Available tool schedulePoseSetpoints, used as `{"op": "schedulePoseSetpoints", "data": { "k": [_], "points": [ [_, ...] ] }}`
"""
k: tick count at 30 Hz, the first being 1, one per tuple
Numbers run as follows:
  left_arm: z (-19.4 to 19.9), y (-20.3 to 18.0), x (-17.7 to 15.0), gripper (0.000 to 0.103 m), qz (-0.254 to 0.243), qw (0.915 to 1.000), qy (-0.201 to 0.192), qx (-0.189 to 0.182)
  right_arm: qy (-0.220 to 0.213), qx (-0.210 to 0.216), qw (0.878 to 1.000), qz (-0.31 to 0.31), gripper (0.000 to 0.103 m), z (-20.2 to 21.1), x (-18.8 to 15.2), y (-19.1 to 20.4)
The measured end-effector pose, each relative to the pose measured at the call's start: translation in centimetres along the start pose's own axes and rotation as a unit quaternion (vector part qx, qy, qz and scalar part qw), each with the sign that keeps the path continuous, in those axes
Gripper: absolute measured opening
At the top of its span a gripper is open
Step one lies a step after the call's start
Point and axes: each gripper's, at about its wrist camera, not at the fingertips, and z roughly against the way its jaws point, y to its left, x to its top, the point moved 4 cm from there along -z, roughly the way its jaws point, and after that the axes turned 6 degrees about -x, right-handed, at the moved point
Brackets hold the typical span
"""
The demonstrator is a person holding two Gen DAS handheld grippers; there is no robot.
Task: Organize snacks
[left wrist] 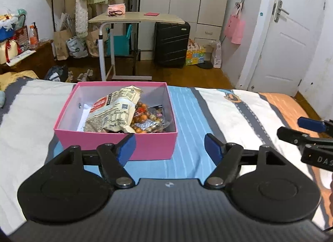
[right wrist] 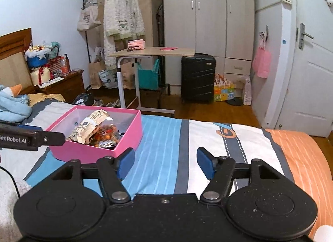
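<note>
A pink box (left wrist: 145,146) stands open on the striped bedspread (left wrist: 229,117). Inside it a cream snack bag (left wrist: 116,110) leans over a clear bag of orange and brown nuts (left wrist: 149,121). My left gripper (left wrist: 169,148) hovers just in front of the box's near wall, jaws open, nothing between them. In the right wrist view the same pink box (right wrist: 129,135) sits to the left with the cream bag (right wrist: 87,127) and nut bag (right wrist: 106,135) in it. My right gripper (right wrist: 165,162) is open over the blue stripes, to the right of the box, and holds nothing.
Beyond the bed's far edge are a wooden floor, a small rolling table (right wrist: 152,52), a black suitcase (right wrist: 197,77) and a wardrobe. A white door (right wrist: 312,65) is at right. A blue plush toy (right wrist: 12,104) lies at the bed's left. The other gripper's finger (right wrist: 41,137) reaches in from the left.
</note>
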Motion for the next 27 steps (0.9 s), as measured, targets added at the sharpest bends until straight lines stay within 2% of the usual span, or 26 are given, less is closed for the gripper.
{"op": "schedulePoseSetpoints", "data": {
  "k": [7,11,14,17,22,27],
  "points": [
    [0.1,-0.4,-0.9,0.072,-0.007,0.9999,0.001,0.012,0.004,-0.013,1.0,-0.013,0.075,0.5,-0.8,-0.6],
    [0.5,-0.9,-1.4,0.072,-0.017,0.9995,-0.005,0.025,-0.002,-0.02,1.0,-0.011,0.087,0.8,-1.0,-0.7],
    [0.5,-1.4,-1.6,0.076,-0.021,0.9992,-0.006,0.032,-0.002,-0.023,1.0,-0.016,0.094,1.0,-1.4,-0.8],
    [0.6,-1.8,-1.8,0.085,-0.028,0.9987,-0.01,0.041,-0.003,-0.033,0.999,-0.02,0.101,1.1,-1.9,-1.0],
    [0.5,-2.5,-2.0,0.096,-0.036,0.9983,-0.014,0.044,0.005,-0.049,0.999,-0.021,0.103,1.0,-2.5,-1.1],
    [0.6,-3.1,-2.3,0.101,-0.045,0.9973,-0.028,0.051,0.013,-0.056,0.998,-0.031,0.103,1.1,-2.9,-1.6]
  ]
}}
